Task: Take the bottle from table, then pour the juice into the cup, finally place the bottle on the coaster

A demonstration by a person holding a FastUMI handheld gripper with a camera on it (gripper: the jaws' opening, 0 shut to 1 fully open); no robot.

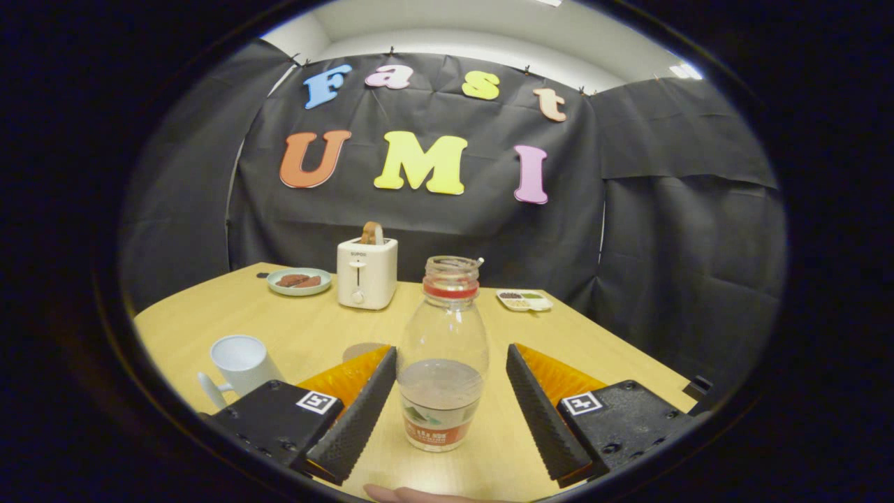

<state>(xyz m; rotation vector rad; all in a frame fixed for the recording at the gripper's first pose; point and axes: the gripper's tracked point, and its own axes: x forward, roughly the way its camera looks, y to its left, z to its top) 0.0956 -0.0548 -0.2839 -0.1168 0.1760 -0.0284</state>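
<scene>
Between the spread fingers (450,398), touching neither, the uncapped juice bottle (444,356) stands upright on the table (293,321), white cup (241,363) just left. Risk: off-centre close could tip it & spill.

The clear plastic bottle (443,349) wears a red neck ring and an orange-and-white label around brownish juice; beside it stands a plain white ceramic cup (242,363) on the pale wood-grain table (293,328), with a cream toaster (367,272) beyond

The bottle (443,349) stands on the table (293,325) between the gripper's (450,391) parted fingers. The cup (241,363) sits left; toaster (367,272) behind.
</scene>
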